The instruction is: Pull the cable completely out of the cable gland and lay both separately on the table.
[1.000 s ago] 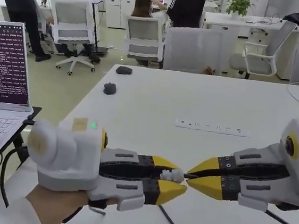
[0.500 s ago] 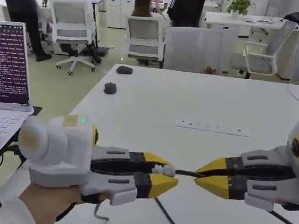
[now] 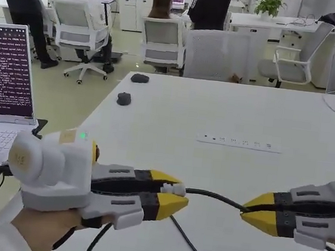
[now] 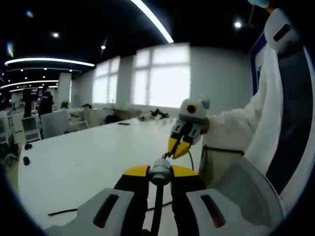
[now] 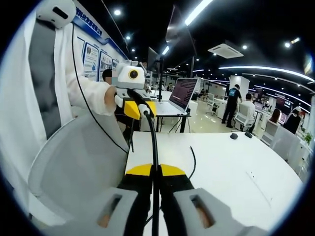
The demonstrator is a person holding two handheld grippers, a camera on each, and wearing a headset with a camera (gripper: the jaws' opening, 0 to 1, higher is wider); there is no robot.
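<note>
While both tools hang above the white bench in the head view, my left tool is clamped on the small pale cable gland, and my right tool is pinched tight on the black cable. A second ago the two sets of yellow tips almost met. Now they are well apart, with a bowed stretch of cable bared between them, so the cable is coming out through the gland. More black cable trails down below the left tool, so I judge the pull only partly done. In the left gripper view, the gland sits gripped between my yellow jaws. The cable runs back behind it along the gap and forward to the right tool, seen further off and closed on it. In the right gripper view, the cable runs from between my closed jaws straight up to the left tool, which holds the gland at its tips. Neither piece lies on the bench yet, so the tools must draw further apart.
</note>
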